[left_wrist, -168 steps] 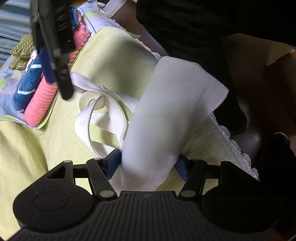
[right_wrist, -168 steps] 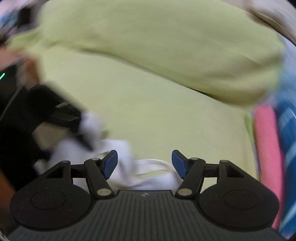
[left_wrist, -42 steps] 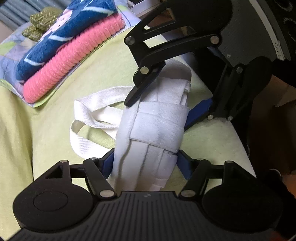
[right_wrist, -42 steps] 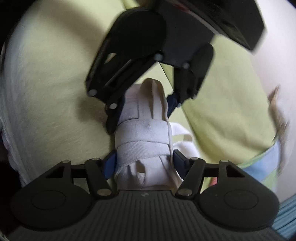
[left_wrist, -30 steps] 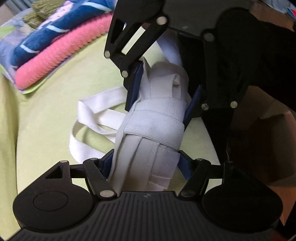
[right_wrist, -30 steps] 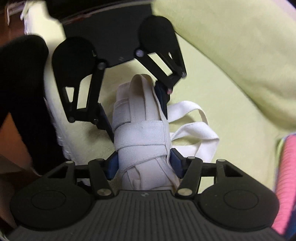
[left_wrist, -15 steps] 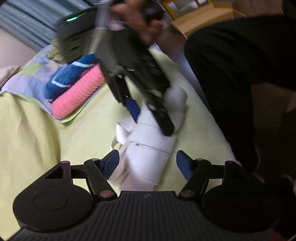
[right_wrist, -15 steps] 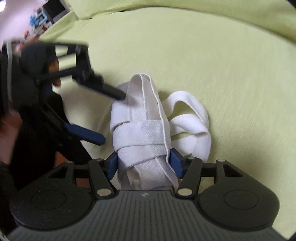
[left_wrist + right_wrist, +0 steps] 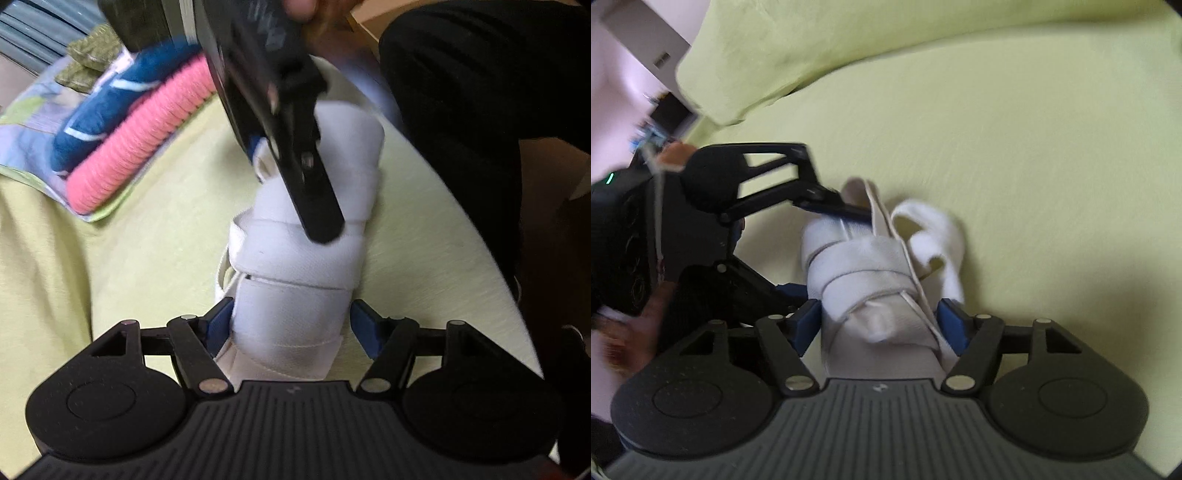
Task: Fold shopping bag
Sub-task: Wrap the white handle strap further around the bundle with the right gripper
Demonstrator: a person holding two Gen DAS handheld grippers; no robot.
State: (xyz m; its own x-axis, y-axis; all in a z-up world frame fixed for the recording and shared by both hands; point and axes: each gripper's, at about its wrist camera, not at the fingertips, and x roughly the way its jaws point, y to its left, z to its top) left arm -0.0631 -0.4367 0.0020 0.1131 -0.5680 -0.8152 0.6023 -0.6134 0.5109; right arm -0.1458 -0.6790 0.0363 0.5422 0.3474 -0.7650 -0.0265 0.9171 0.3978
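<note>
The white shopping bag (image 9: pixel 295 288) (image 9: pixel 864 266) is a tight roll, bound by its own straps, lying on the lime-green bed cover (image 9: pixel 147 240). My right gripper (image 9: pixel 878 317) is shut on its near end, with both blue pads against the cloth. In the left wrist view the right gripper (image 9: pixel 290 190) comes down over the roll's far end. My left gripper (image 9: pixel 291 325) is open and straddles the roll: the left pad touches it and the right pad stands just off it. The left gripper (image 9: pixel 827 254) shows from the side. Loose handle loops (image 9: pixel 934 236) lie beside the roll.
Folded pink (image 9: pixel 140 136) and blue (image 9: pixel 110 107) towels are stacked at the back left on a patterned cloth. A person in dark clothing (image 9: pixel 461 110) stands by the bed's right edge. A green cushion (image 9: pixel 849 44) rises behind the roll.
My left gripper had let go and drawn back; now it has moved forward so the roll sits between its fingers again. The right gripper has kept its hold and swung round with the roll.
</note>
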